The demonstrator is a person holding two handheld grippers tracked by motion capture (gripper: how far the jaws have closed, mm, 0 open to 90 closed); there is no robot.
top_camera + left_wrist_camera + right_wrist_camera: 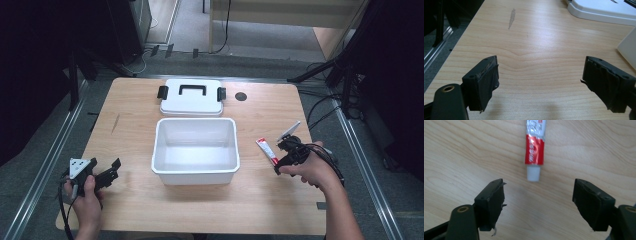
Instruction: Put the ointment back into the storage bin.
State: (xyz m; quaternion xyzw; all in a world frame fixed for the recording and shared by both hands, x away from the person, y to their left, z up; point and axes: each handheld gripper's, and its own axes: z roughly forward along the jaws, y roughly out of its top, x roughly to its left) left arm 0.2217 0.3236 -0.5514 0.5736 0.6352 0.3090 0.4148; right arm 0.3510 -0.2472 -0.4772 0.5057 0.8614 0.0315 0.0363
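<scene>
A small red and white tube lies flat on the wooden table, just right of an open white bin. My right gripper hovers over the tube's near end, and its jaws stand apart. In the right gripper view the tube lies just beyond the right gripper, white cap towards me, with nothing between the jaws. My left gripper rests low near the table's front left corner. In its own view the left gripper is open over bare wood.
The bin's white lid, with a black handle and black clips, lies flat behind the bin. A dark round hole sits in the tabletop to the right of the lid. Metal rails run along both sides of the table.
</scene>
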